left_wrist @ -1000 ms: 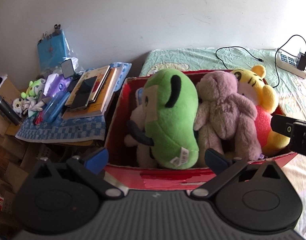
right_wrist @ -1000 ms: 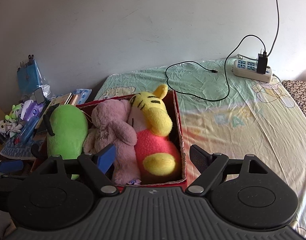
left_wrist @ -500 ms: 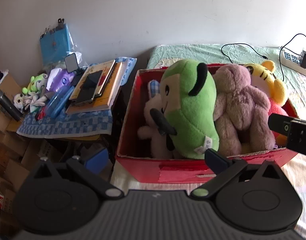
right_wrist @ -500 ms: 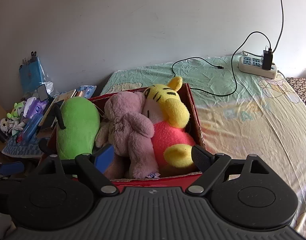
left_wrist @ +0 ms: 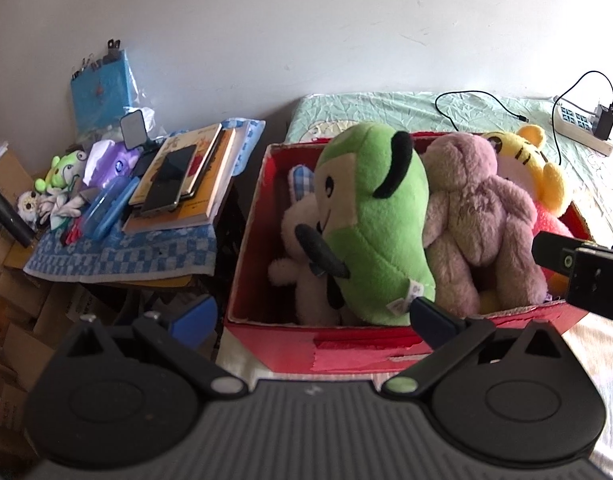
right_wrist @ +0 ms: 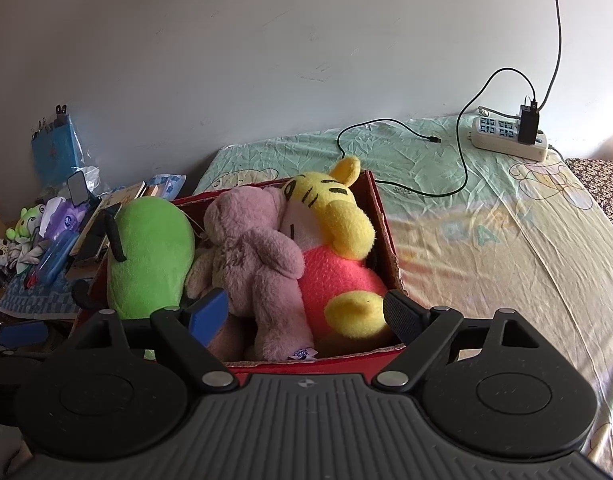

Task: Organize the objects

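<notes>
A red cardboard box (left_wrist: 346, 354) (right_wrist: 382, 216) stands on the bed, packed with plush toys: a green one (left_wrist: 370, 216) (right_wrist: 146, 256), a mauve bear (left_wrist: 474, 208) (right_wrist: 250, 252), a yellow tiger with a pink belly (left_wrist: 526, 160) (right_wrist: 330, 248) and a white toy (left_wrist: 302, 240) at the box's left. My left gripper (left_wrist: 310, 316) is open and empty in front of the box's near wall. My right gripper (right_wrist: 306, 312) is open and empty at the box's near right corner, over the bear and tiger.
A side table with a blue checked cloth (left_wrist: 118, 256) holds books with a phone (left_wrist: 174, 180), a blue case and small toys (left_wrist: 62, 176). Cardboard boxes (left_wrist: 10, 304) lie below it. A power strip (right_wrist: 510, 140) and a black cable (right_wrist: 390, 128) lie on the bed sheet (right_wrist: 486, 248).
Both grippers have pulled back from the box and stayed open. In the left wrist view the box has slid right and farther away.
</notes>
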